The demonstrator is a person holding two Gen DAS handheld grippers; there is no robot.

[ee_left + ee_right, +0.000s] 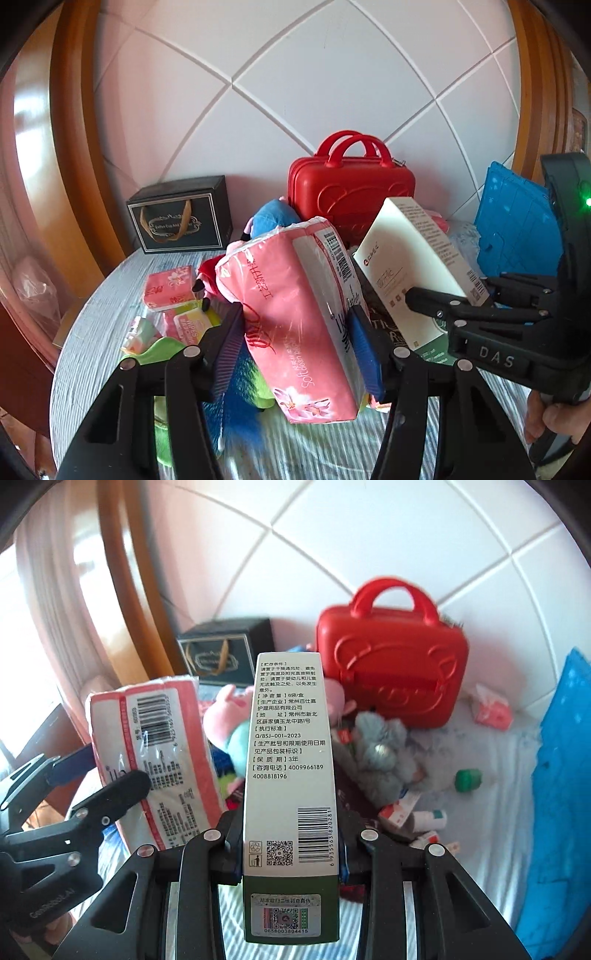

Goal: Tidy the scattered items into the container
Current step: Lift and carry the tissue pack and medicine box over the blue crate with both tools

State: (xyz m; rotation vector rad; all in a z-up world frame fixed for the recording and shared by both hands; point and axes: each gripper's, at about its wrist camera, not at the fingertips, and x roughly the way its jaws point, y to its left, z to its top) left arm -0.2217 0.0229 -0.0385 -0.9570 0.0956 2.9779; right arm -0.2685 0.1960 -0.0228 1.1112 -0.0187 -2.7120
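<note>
My left gripper [295, 332] is shut on a pink tissue pack [295, 314] and holds it above the bed; it also shows in the right wrist view [155, 753]. My right gripper [290, 834] is shut on a tall white and green carton [290, 775], which also shows in the left wrist view [413, 254]. A blue crate [517, 225] stands at the right, seen too in the right wrist view [565, 775]. Both held items hang side by side above the clutter.
A red case [391, 664] and a black gift box [181, 214] stand by the wall. Plush toys [380, 753], small tissue packs [170, 286], a green bottle [467, 779] and small tubes [424, 818] lie scattered on the striped bedcover [96, 332].
</note>
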